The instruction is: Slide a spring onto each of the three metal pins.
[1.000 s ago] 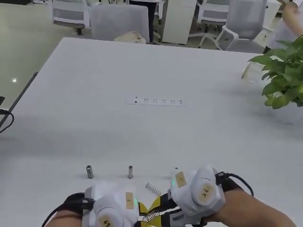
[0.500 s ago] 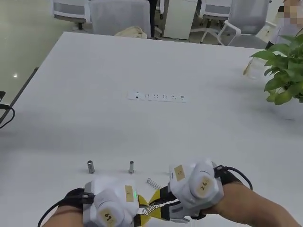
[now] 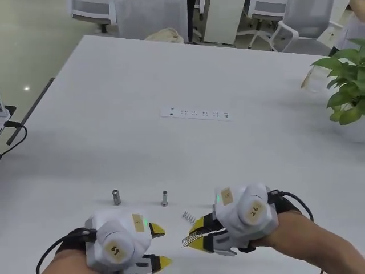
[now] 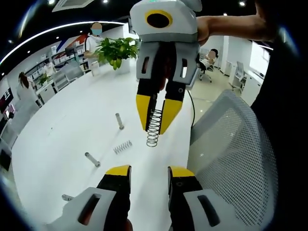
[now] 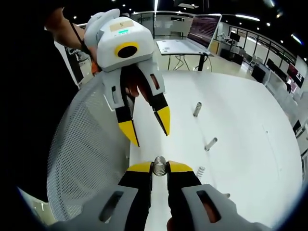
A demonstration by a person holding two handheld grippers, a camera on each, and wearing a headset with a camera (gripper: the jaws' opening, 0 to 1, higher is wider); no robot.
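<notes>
My right gripper point(image 3: 194, 235) is shut on one end of a small coil spring point(image 3: 189, 240), held just above the white table point(image 3: 171, 154) at its near edge. In the right gripper view the spring point(image 5: 160, 167) sits end-on between the yellow jaws. My left gripper point(image 3: 161, 246) is open, empty, a short way to the left and facing the right one. The left gripper view shows the spring point(image 4: 152, 139) hanging from the right gripper point(image 4: 153, 129). Two upright metal pins point(image 3: 116, 197) point(image 3: 164, 198) stand behind the grippers. A loose spring point(image 3: 188, 217) lies beside them.
A white power strip point(image 3: 194, 113) lies mid-table. A potted plant point(image 3: 345, 91) stands at the far right edge. Grey office chairs point(image 3: 145, 17) line the far side. A mesh chair point(image 4: 236, 144) is close behind the near edge. Three pins point(image 4: 119, 121) appear in the left gripper view.
My left gripper has drawn back to the left, away from the spring, and now stands open. The right gripper keeps hold of the spring. The head camera shifted a little.
</notes>
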